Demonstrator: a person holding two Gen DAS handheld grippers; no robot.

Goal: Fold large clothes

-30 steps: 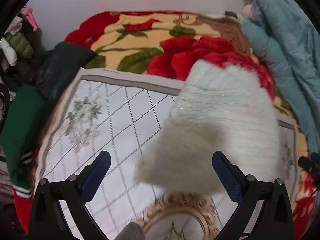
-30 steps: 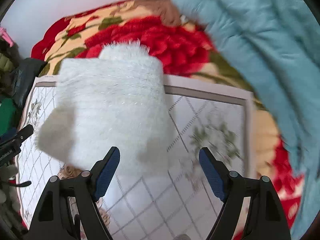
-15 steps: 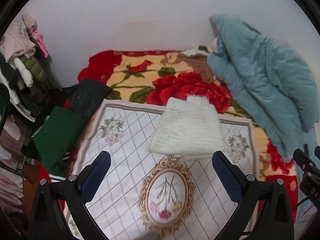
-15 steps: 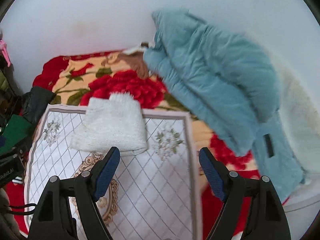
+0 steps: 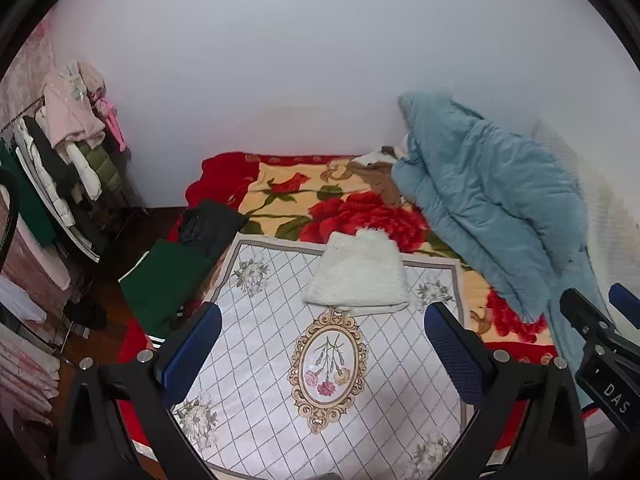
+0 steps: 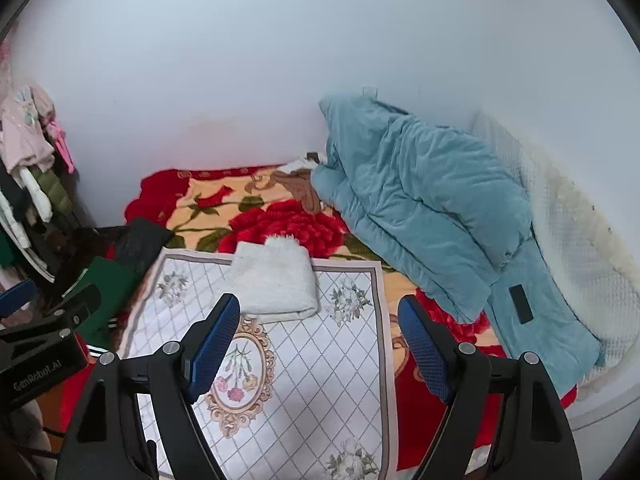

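Note:
A fluffy white garment [image 5: 358,276] [image 6: 276,280] lies folded into a compact rectangle at the far edge of a white quilted mat [image 5: 280,380] [image 6: 320,360] with a floral oval in its middle. High above the bed, my left gripper [image 5: 322,336] hangs open with nothing between its blue pads. Beside it my right gripper [image 6: 320,332] is open too, equally far from the garment and holding nothing. Its tip [image 5: 592,320] shows at the right edge of the left wrist view.
The mat lies on a red rose blanket [image 5: 352,208] [image 6: 280,216]. A big teal quilted coat [image 5: 492,208] [image 6: 432,216] is heaped at the right against the wall. Green [image 5: 164,280] and black [image 5: 212,224] clothes lie at the bed's left edge; a clothes rack [image 5: 60,160] stands further left.
Both grippers have risen and pulled back from close over the white garment, which now looks small and far below. It stays folded on the mat; both grippers stayed open.

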